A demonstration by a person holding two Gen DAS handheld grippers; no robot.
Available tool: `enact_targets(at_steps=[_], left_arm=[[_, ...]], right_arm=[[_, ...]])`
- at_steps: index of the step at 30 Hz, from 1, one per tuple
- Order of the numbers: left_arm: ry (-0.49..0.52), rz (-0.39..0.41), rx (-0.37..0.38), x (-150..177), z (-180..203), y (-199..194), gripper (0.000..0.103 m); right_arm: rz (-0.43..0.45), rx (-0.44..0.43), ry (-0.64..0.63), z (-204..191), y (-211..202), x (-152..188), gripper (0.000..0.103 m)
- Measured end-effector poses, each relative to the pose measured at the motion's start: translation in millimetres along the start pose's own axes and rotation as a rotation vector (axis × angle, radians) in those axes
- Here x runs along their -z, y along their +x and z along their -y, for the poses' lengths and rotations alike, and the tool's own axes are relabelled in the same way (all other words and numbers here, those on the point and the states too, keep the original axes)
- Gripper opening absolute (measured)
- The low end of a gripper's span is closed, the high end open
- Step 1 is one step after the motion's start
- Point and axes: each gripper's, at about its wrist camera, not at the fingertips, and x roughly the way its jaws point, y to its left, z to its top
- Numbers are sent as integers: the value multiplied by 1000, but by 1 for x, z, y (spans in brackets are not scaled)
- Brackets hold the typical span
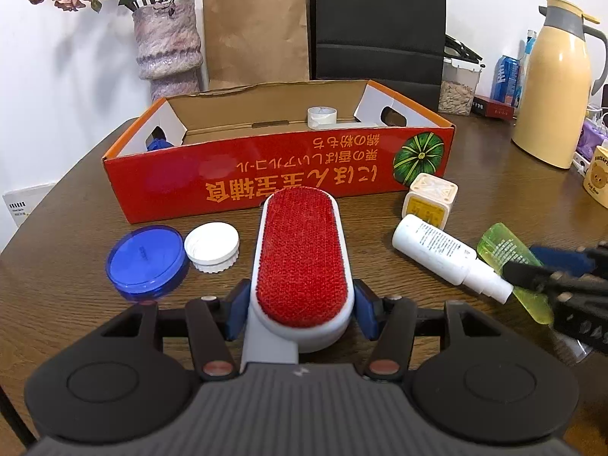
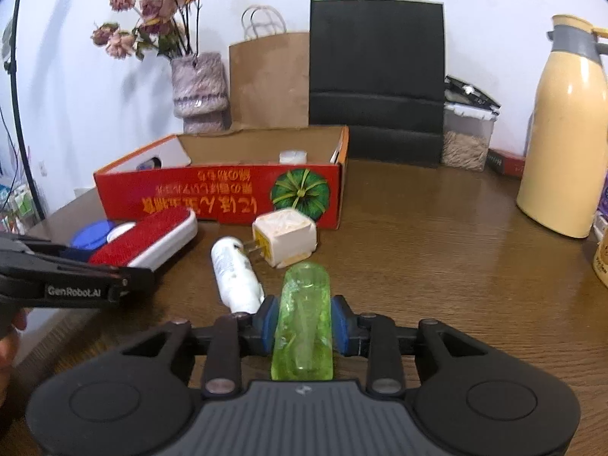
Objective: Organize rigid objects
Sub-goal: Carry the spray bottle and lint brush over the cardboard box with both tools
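Claw pads of our left claw (image 1: 302, 306) pinch the lint brush (image 1: 302, 254), our right claw (image 2: 304, 323) pinches the green bottle (image 2: 304, 319); either could slip toward the box (image 1: 266, 167) if tilted.

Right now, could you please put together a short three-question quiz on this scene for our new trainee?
1. True or false: the left gripper is shut on the red lint brush.
2. Multiple choice: what does the right gripper hold? A) white spray bottle B) green translucent bottle C) blue lid
3. Short answer: which white item already sits inside the red cardboard box?

Key
1. True; the jaws press both sides of the brush.
2. B, the green translucent bottle; the white spray bottle and blue lid lie on the table.
3. A white cap, by the far wall.
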Motion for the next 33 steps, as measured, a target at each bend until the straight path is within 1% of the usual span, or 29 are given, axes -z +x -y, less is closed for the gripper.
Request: enact_targets(at_steps=[2, 4, 8, 11, 19, 25, 33], left_arm=[[-2, 2, 0, 0, 0, -1, 57], [-7, 15, 4, 0, -1, -5, 57], [-9, 70, 3, -1, -2, -21, 57], [-15, 89, 10, -7, -4, -30, 57], [-18, 147, -16, -41, -15, -44, 57], [-31, 184, -37, -69, -24, -42, 57], [-81, 200, -58, -101, -40, -18, 57]], right_arm=[[-40, 9, 3, 0, 7, 1, 31], [-38, 3, 15, 2, 7, 2, 30], [28, 7, 5, -2, -5, -1, 30], [71, -2, 16, -5, -13, -10, 30], [121, -32, 19, -19, -9, -46, 30], [175, -51, 31, -30, 2, -77, 30], [204, -61, 68, -35, 32, -113, 30]])
